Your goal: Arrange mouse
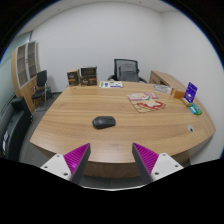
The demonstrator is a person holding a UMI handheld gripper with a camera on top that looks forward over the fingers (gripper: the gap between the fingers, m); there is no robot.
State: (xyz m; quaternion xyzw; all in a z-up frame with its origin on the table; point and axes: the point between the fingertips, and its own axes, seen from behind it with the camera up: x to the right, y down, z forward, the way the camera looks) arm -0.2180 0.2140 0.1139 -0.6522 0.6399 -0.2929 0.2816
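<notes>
A dark grey computer mouse [104, 122] lies on the large wooden conference table [70, 125], well beyond my fingers and slightly to the left of the gap between them. My gripper [112, 157] hovers over the table's near edge. It is open, with the magenta pads [76, 156] spread wide and nothing between them.
A magazine or booklet [148, 101] lies on the table to the right of the mouse. A purple box [190, 92] and a small teal object [195, 111] sit at the far right. Papers [112, 84] lie at the far edge. Office chairs [127, 69] and shelves [27, 64] ring the table.
</notes>
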